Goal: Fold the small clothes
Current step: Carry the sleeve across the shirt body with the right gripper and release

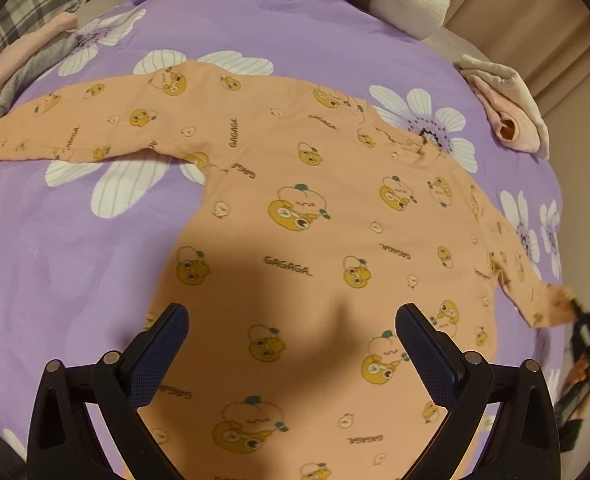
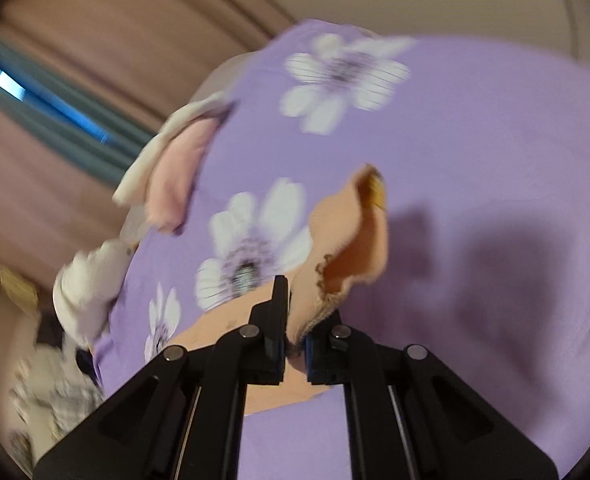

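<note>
Right tongs [image 2: 295, 344] clamp the peach shirt's [image 1: 295, 208] right sleeve cuff [image 2: 351, 236]; left tongs [image 1: 291, 344] wide open, empty, over hem; body lies leftward.

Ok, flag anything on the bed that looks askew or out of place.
Nothing is damaged or spilled. The peach shirt lies flat except its right sleeve cuff, bunched and lifted off the purple sheet where the right tongs pinch it. The left tongs hover open.

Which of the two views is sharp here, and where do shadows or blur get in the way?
Left wrist view: sharp, though a dark shadow crosses the peach shirt ahead of the open left gripper. Right wrist view: motion-blurred throughout; the right gripper pinches the shirt's sleeve cuff, casting shadow on the purple floral bedsheet.
</note>
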### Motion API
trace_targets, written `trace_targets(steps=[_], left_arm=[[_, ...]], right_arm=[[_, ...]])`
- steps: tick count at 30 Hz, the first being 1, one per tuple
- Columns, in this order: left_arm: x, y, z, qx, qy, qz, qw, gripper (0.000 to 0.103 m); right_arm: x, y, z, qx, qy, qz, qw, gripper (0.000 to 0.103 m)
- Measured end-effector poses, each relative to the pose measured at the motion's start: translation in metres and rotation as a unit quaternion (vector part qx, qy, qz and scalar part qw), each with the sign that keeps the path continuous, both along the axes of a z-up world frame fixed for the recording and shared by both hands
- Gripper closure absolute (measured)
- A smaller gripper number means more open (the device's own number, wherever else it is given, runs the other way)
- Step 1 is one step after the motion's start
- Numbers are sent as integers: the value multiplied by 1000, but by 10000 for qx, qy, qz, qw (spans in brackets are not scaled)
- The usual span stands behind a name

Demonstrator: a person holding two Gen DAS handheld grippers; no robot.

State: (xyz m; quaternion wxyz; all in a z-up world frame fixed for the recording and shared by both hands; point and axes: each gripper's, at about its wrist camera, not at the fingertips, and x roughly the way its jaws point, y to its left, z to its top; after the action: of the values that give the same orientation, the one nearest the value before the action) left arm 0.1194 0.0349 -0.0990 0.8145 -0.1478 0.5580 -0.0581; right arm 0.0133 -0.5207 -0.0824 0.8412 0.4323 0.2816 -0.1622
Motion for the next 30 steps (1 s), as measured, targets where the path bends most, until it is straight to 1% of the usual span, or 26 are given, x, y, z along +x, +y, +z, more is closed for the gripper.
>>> trace_targets(steps=[4, 7, 12, 17, 21, 24, 28, 30], left_arm=[[-3, 12, 4, -78, -32, 10, 10000, 1], [-6, 22, 9, -106, -77, 23, 9999, 1], [-10, 35, 16, -126, -105, 48, 9999, 1], [-10, 45, 22, -193, -173, 13, 9997, 1], [-7, 52, 28, -277, -270, -19, 9992, 1], [-2, 58, 30, -387, -328, -22, 9987, 1], [4, 69, 30, -608, -379, 65, 9974, 1], [7, 73, 29, -711, -387, 88, 9967, 1]], right_arm=[[32, 40, 41, -457, -88, 525, 9975, 96], [55, 72, 64, -716, -138, 877, 9935, 96], [85, 121, 88, -1001, -196, 1347, 9856, 96], [115, 184, 105, -1317, -235, 1921, 9722, 96], [132, 227, 106, -1462, -254, 2371, 9601, 96], [145, 263, 101, -1577, -219, 2706, 9494, 96], [162, 315, 86, -1722, -107, 3192, 9319, 96], [170, 337, 75, -1844, 23, 3392, 9224, 96]])
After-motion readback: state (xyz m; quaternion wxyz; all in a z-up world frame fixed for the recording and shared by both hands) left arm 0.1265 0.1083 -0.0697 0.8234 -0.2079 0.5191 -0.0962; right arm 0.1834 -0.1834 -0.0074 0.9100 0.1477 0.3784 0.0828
